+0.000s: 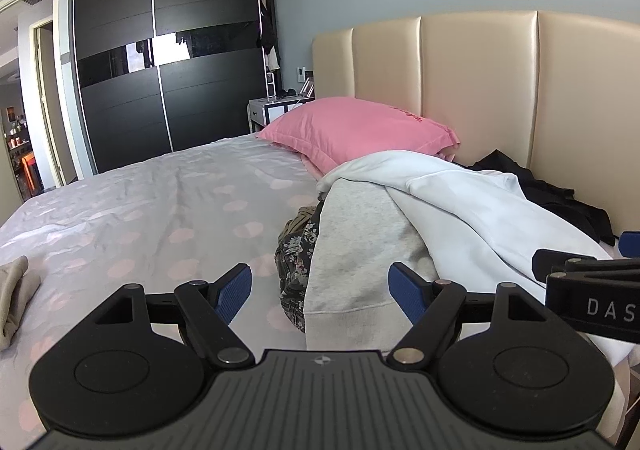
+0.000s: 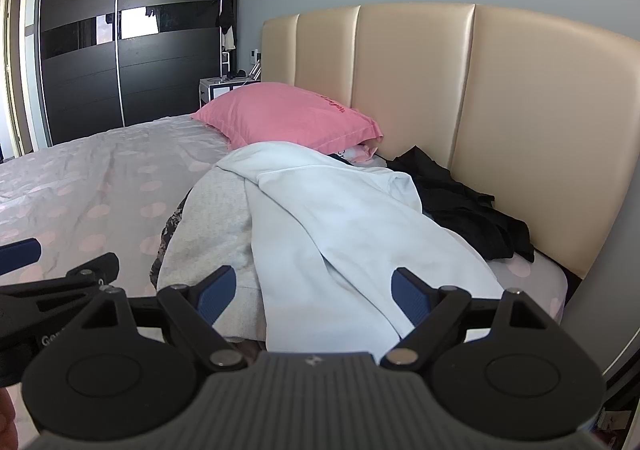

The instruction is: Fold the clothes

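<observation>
"DAS" on right gripper point(image 1: 592, 282)

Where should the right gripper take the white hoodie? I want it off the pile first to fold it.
Grip the white hoodie at its near hem, coming from the foot of the bed. It lies topmost over the grey sweatshirt, and that edge sits right before the open right gripper.

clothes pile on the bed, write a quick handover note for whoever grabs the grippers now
Left gripper: open, empty, over the grey sweatshirt hem.
Right gripper: open, empty, over the white hoodie.
Pile: hoodie lies over the sweatshirt, floral garment under both, black garment by the headboard, beige cloth apart on the left.
Done: nothing folded in view.
Left: all of it.
</observation>
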